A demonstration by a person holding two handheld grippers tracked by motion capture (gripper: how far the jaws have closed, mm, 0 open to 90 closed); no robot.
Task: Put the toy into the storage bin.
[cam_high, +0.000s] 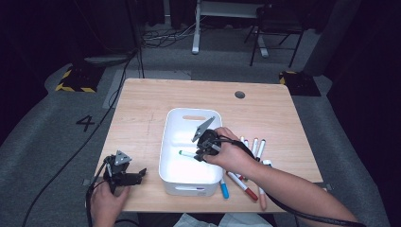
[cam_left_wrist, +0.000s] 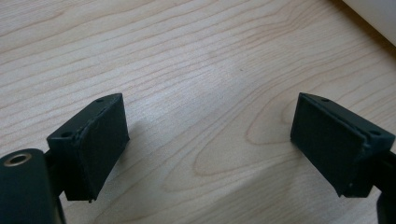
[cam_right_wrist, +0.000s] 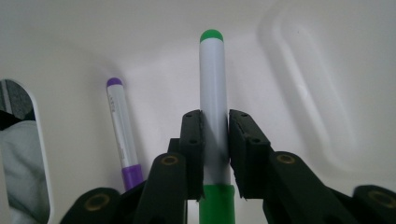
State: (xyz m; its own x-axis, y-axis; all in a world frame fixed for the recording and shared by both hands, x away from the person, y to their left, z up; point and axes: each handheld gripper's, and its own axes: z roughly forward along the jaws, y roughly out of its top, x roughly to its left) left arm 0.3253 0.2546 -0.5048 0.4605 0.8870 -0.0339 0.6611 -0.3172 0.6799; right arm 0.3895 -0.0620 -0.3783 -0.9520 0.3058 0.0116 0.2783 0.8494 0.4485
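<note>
Gripped a green marker [cam_right_wrist: 212, 98] in right tongs [cam_right_wrist: 215, 154] inside the white bin [cam_high: 165, 142], purple marker [cam_right_wrist: 122, 135] beside; left tongs [cam_left_wrist: 210, 149] open, left of bin.

Left tongs [cam_left_wrist: 210, 149] agape (resting low); right tongs [cam_right_wrist: 215, 154] nearly closed, forearm reaching in.

Looks like a lab or test room, not anyone's home. Grey carpet with a big 4 [cam_high: 85, 123] marked on the floor left of the wooden table [cam_high: 142, 109], yellow-black hazard tape [cam_high: 71, 85] on the stand bases at far left and right, loose cables [cam_high: 161, 35] trailing at the back, dark curtains all around.
</note>
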